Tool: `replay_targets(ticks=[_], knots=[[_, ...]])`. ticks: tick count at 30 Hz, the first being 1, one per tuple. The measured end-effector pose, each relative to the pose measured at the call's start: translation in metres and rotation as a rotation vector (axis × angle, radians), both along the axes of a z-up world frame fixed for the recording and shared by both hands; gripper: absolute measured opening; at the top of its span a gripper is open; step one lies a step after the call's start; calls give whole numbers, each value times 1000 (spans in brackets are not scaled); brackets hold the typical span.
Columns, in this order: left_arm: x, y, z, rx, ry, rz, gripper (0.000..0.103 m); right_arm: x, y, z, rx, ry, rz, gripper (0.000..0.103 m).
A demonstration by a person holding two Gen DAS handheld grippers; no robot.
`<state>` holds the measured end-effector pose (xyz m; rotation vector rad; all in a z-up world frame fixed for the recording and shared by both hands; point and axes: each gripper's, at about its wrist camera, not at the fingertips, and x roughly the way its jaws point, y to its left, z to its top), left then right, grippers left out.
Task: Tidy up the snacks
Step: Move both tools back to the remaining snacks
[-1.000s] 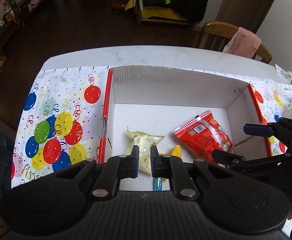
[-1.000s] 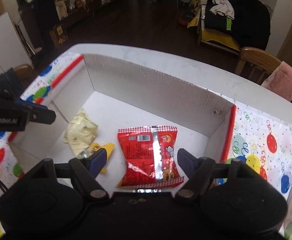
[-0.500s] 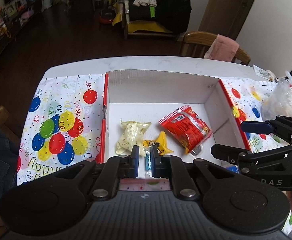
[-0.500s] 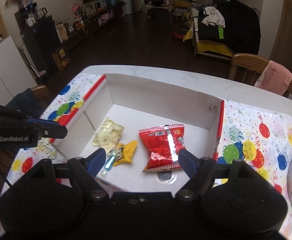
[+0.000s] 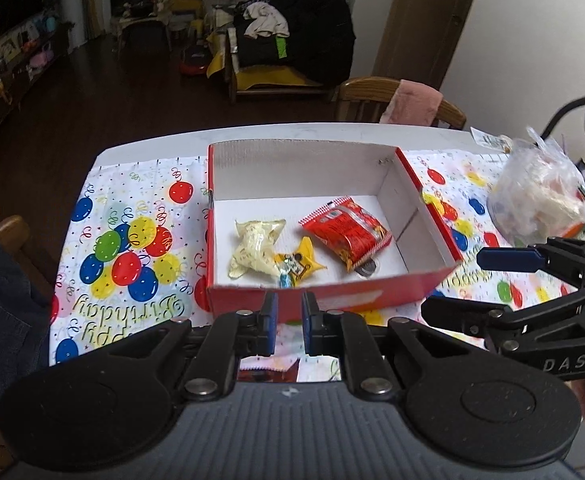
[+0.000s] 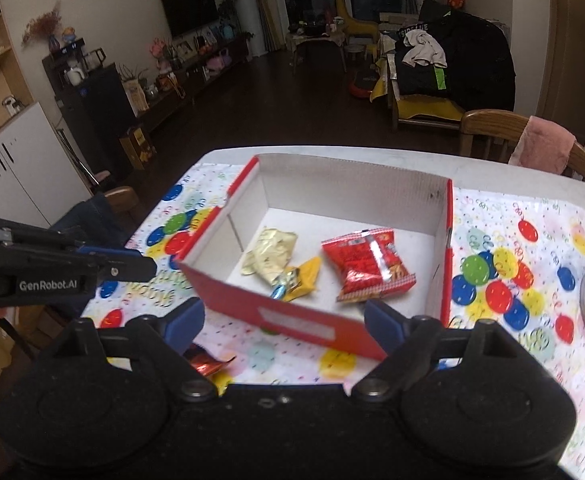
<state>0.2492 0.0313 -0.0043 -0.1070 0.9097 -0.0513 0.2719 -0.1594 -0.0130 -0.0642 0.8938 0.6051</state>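
Note:
A red box with a white inside stands on the balloon tablecloth; it also shows in the right wrist view. In it lie a red snack packet, a pale yellow packet and a small yellow wrapped sweet. My left gripper is nearly shut with nothing between its fingers, just in front of the box. My right gripper is open and empty, in front of the box's near wall. It shows at the right of the left wrist view.
A clear plastic bag of snacks sits on the table at the right. A red foil wrapper lies on the cloth by my right gripper. A wooden chair with a pink cloth stands behind the table.
Both grippers have pulled back and up, out of the box, which now looks smaller and farther. The snacks inside have not moved.

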Motion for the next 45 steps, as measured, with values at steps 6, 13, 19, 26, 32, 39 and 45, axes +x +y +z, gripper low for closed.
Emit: replay_targets(ticks=[6,13,19,26,32,39,45], knots=[[-31,-2,-2,13,-15,-33,15,-29,-1,4,24,-8,-1,90],[-61,7,-8,-14,-13,-26,28,-57,-4,0,47,-2,-11,91],[-86,14,-21,-7,-11,-10,55,-83,-5,-13,51,2,4,95],[-114,23,-34,-44,-11,-5,70,-107,-9,-32,62,36,-4,103],[-134,21,-48,-6,-8,-28,77,-122,-13,-44,81,53,-21,103],[-160,18,-70,5,24,-165,85,-137,-14,-58,113,123,-14,103],[-178,3,-97,48,87,-379,85,-149,-18,-71,94,163,-25,103]])
